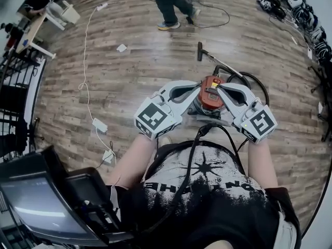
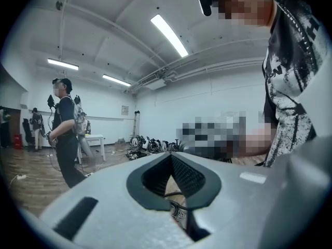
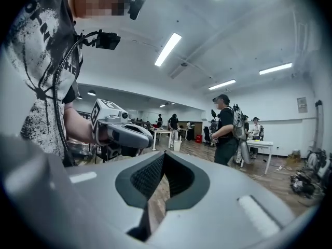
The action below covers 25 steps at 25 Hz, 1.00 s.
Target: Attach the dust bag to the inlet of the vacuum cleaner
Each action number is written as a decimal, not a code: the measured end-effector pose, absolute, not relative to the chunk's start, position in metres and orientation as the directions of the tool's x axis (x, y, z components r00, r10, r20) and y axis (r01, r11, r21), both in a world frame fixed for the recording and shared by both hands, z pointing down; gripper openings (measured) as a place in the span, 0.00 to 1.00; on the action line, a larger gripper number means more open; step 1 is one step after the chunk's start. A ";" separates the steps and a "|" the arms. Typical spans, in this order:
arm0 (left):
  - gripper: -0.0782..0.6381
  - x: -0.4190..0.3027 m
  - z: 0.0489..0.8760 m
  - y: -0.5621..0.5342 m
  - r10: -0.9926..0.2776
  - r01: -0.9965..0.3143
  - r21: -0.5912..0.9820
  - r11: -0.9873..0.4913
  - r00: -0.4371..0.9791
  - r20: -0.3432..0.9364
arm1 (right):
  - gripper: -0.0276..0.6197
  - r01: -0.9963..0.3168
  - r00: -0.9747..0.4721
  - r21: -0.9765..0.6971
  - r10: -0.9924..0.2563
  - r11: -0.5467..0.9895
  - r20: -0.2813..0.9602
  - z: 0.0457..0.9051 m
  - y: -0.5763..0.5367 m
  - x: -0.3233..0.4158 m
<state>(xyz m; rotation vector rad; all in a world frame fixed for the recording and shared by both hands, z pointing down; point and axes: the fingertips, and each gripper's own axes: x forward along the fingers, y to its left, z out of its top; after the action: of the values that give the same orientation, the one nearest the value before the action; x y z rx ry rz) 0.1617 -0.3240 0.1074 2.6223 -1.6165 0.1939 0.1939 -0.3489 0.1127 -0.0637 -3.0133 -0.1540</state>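
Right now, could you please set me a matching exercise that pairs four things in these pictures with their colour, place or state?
Column one:
1. vacuum cleaner
2. left gripper
3. white adapter
4. suction nozzle

Column two:
a. black, at the far end of the wand
b. jaws shut, with nothing between them
c. red, seen in the head view between the tips of the left gripper and the right gripper
d. lying left of the grippers, on a white cable

Pairs: 1-c, 2-b, 3-d, 4-a.
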 end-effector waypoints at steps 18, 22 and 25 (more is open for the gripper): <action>0.11 0.152 0.095 -0.304 -0.869 -0.873 -0.041 -0.487 0.479 0.125 | 0.05 0.033 -0.989 0.140 0.012 0.990 0.148 0.107 -0.328 0.173; 0.11 0.155 0.094 -0.306 -0.866 -0.869 -0.044 -0.493 0.485 0.122 | 0.05 0.032 -0.991 0.149 0.012 0.988 0.134 0.104 -0.328 0.174; 0.11 0.159 0.098 -0.308 -0.864 -0.868 -0.040 -0.496 0.488 0.125 | 0.05 0.031 -0.992 0.148 0.011 0.989 0.129 0.105 -0.329 0.177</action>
<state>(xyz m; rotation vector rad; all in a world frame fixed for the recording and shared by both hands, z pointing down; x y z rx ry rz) 0.1587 -0.3079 0.0978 2.6848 -1.5629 0.2004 0.1767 -0.3295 0.1054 -0.0317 -3.0044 -0.2267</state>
